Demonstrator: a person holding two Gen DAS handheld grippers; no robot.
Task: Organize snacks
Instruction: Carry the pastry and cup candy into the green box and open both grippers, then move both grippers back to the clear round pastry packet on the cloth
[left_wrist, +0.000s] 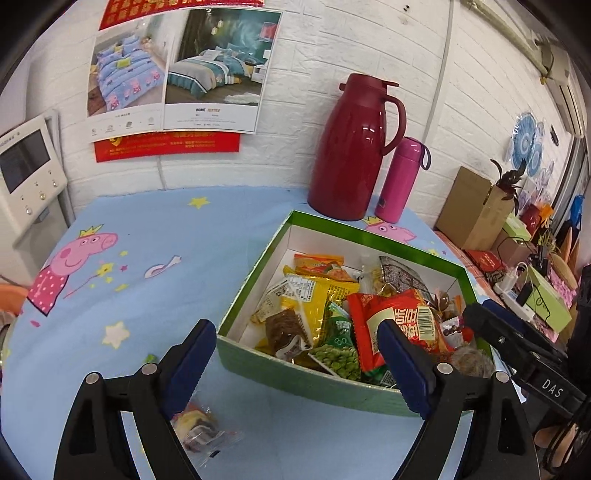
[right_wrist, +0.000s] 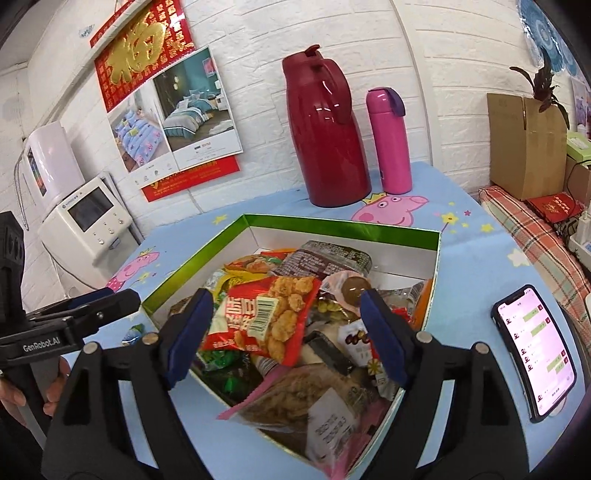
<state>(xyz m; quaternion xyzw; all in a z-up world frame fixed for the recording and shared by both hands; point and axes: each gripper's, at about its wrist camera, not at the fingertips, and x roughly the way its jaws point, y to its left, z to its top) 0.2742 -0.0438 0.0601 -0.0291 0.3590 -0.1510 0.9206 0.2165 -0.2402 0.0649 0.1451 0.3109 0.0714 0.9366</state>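
Snacks fill my green box on the surface; both hand-held grippers, left and right, gape wide (empty), a loose packet lying at seven o'clock.

A white brick wall runs behind the table, which wears a pale blue cartoon-pig cloth. At ten o'clock on the wall hang bedding posters over a red calendar. A white machine with a dark screen stands at nine o'clock. A dark red jug and a pink flask stand at one o'clock; a cardboard box sits at three o'clock.
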